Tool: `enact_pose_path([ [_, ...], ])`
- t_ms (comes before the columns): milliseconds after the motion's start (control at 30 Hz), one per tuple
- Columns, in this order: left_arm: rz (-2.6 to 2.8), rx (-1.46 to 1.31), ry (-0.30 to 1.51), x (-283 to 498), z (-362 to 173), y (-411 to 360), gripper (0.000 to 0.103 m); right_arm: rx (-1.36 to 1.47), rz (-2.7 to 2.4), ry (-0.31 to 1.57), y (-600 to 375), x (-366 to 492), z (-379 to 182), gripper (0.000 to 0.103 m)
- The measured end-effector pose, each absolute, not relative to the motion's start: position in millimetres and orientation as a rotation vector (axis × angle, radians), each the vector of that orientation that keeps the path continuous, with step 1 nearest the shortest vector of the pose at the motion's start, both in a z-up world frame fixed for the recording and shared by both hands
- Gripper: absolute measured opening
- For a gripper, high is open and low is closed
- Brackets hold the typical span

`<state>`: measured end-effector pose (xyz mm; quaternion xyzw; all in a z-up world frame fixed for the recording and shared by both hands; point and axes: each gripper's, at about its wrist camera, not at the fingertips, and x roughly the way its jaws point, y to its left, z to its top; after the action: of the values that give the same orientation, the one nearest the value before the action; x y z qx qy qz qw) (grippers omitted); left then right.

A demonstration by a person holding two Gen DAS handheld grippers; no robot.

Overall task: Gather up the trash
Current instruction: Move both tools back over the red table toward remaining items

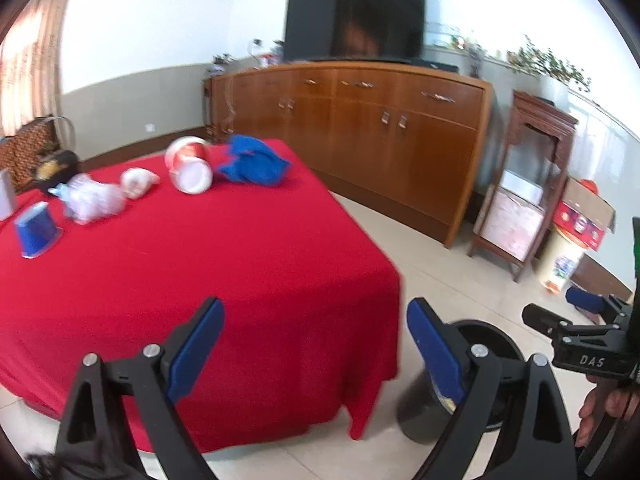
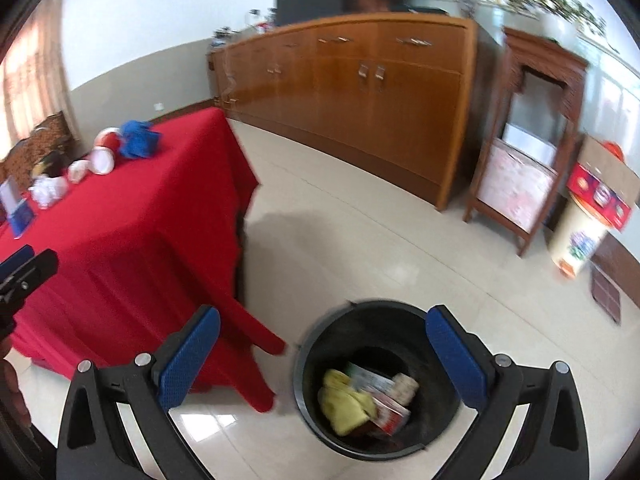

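Note:
A black trash bin (image 2: 320, 360) stands on the floor beside the red-clothed table (image 1: 200, 248); inside lie a yellow crumpled piece (image 2: 344, 400) and a printed packet (image 2: 384, 396). My right gripper (image 2: 324, 348) hangs open above the bin, nothing between its fingers. My left gripper (image 1: 316, 340) is open over the table's near corner, also empty. At the table's far side lie a red-and-white cup (image 1: 188, 164) on its side, a blue crumpled wrapper (image 1: 256, 160), a white crumpled ball (image 1: 138, 182), a clear plastic bag (image 1: 92, 202) and a blue cup (image 1: 36, 232).
A long wooden sideboard (image 1: 360, 120) with a television lines the far wall. A small wooden stand (image 1: 528, 184) and a cardboard box (image 1: 584, 216) sit to its right. Tiled floor (image 2: 360, 240) lies between table and sideboard. A woven bag (image 1: 32, 152) sits behind the table.

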<state>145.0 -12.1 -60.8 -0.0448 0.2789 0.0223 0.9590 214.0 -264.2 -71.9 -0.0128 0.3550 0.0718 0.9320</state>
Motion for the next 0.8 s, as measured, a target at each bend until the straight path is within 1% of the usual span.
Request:
enact_pose_path([
  [300, 0.201, -0.120, 0.527, 132.4, -51.5, 53.9, 0.093, -0.092, 0.292, 0.656, -181.0, 224.7, -43.7, 0.103],
  [633, 0.349, -0.139, 0.505, 122.6, -48.6, 126.1, 0.093, -0.143, 0.413, 0.615, -103.1, 239.1, -29.1, 0.103],
  [800, 0.389, -0.144, 0.503, 129.5, -45.3, 159.7, 0.093, -0.174, 0.453, 0.604, -70.8, 251.7, -22.7, 0.103],
])
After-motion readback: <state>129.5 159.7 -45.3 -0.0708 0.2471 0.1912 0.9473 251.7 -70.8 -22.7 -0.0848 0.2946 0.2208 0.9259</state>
